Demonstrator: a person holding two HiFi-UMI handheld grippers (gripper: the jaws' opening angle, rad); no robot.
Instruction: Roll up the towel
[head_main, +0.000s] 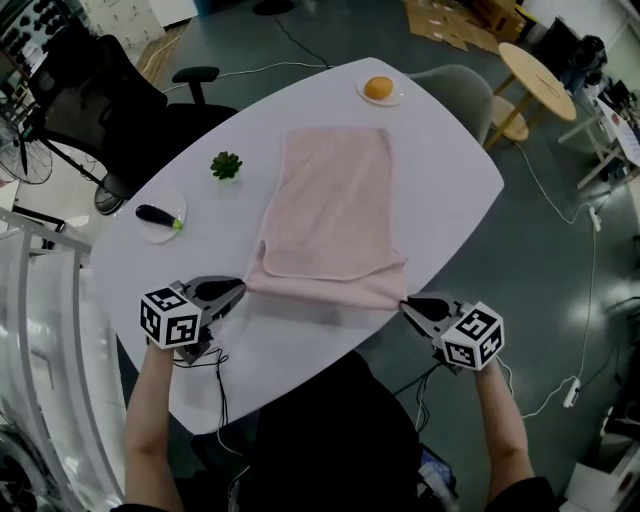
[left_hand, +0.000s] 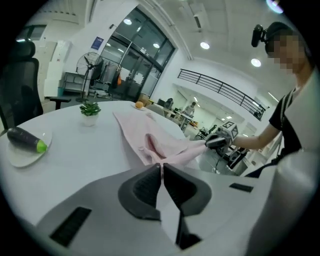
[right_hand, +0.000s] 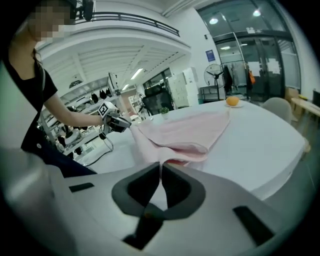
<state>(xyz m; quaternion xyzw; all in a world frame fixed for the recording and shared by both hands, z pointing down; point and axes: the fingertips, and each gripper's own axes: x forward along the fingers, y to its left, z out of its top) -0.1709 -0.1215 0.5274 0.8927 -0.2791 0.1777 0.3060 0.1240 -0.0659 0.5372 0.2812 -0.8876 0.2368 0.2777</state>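
Towel (head_main: 335, 210): pink, middle of the frame, lying lengthwise on the white table (head_main: 450, 170). Its near edge is lifted and stretched between your grippers.
Your left gripper (head_main: 240, 288): jaws pinched on the near-left corner.
Your right gripper (head_main: 406, 304): jaws pinched on the near-right corner.
Bare tabletop runs along both long edges.
Small plant (head_main: 226, 165) and plate (head_main: 160, 234) with a dark vegetable (head_main: 155, 213): left, well apart from the towel.
Orange (head_main: 379, 88) on a saucer (head_main: 396, 99): near the far edge.

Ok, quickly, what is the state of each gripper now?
left gripper: closed on the pink towel, near left corner.
right gripper: closed on the pink towel, near right corner.
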